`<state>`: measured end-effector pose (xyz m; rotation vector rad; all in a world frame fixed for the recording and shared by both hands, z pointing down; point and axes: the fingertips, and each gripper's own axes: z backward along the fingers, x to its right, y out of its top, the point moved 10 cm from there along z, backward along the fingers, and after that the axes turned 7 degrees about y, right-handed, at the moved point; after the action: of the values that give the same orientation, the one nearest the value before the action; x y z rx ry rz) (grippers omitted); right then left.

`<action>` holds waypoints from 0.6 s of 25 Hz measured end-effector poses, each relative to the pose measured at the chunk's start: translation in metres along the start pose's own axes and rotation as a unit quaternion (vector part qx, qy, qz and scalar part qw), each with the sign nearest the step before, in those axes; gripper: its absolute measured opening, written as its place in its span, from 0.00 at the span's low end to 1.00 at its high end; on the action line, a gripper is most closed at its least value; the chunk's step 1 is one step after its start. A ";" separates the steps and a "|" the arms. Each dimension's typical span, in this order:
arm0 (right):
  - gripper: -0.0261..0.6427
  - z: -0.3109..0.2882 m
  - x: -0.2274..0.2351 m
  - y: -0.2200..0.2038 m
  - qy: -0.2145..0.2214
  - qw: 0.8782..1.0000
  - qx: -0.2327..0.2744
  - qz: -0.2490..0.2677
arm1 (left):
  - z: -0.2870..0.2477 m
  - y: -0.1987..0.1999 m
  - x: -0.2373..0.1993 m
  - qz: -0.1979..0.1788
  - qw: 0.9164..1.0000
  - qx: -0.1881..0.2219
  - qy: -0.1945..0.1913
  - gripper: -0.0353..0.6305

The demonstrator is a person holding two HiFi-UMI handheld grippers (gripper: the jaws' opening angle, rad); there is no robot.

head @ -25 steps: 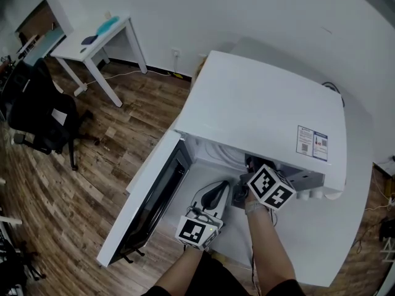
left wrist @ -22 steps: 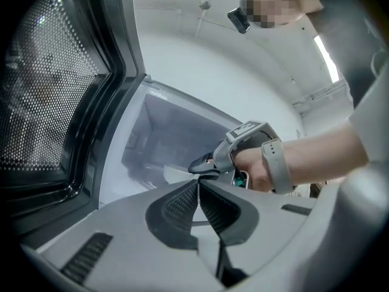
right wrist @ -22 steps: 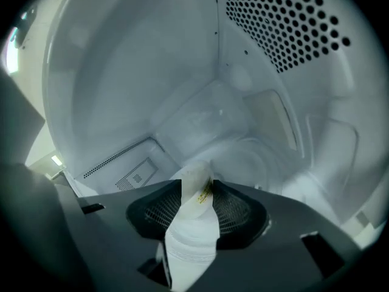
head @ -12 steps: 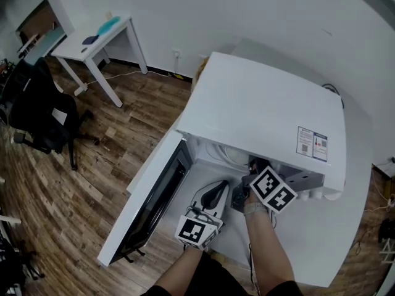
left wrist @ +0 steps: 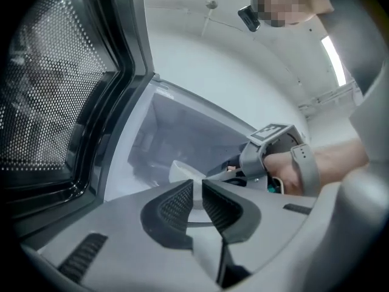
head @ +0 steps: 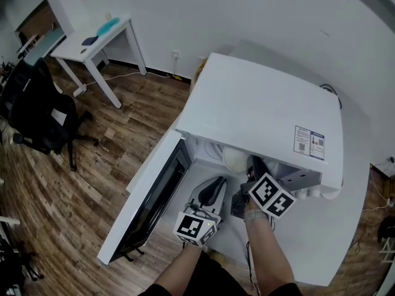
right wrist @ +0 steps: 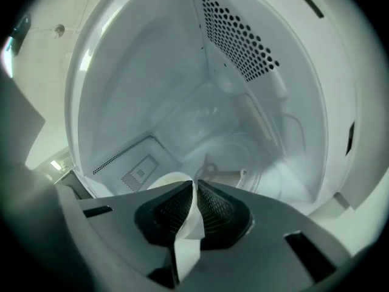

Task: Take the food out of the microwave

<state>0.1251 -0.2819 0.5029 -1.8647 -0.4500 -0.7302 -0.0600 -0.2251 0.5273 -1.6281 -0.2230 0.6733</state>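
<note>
Our right gripper (right wrist: 193, 207) has just been closing and now clamps the white dish (right wrist: 168, 181) inside the microwave (head: 259, 110), dish straight ahead, so we pull back; left gripper (left wrist: 196, 202) clenched empty alongside

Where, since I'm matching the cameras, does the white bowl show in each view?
Head view: bowl at centre, in the microwave's mouth.
Left gripper view: low centre, just above the left tongs.
Right gripper view: bottom centre, rim pinched in the right tongs.
Shared landmark: the microwave's white inside.
</note>
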 end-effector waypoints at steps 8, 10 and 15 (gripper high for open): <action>0.11 0.013 0.002 0.000 0.008 1.000 -0.001 0.000 | -0.011 0.005 -0.006 0.030 1.000 -0.007 0.002 0.32; 0.11 0.016 0.002 0.000 0.011 1.000 -0.004 0.005 | -0.015 0.005 -0.006 0.038 0.999 -0.010 -0.001 0.33; 0.11 0.022 0.002 -0.001 0.022 0.999 -0.018 0.040 | -0.023 0.004 -0.003 0.060 0.998 -0.021 -0.012 0.40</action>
<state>0.1323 -0.2615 0.4993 -1.8847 -0.3345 -0.7273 -0.0513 -0.2470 0.5252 -1.6832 -0.1587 0.7857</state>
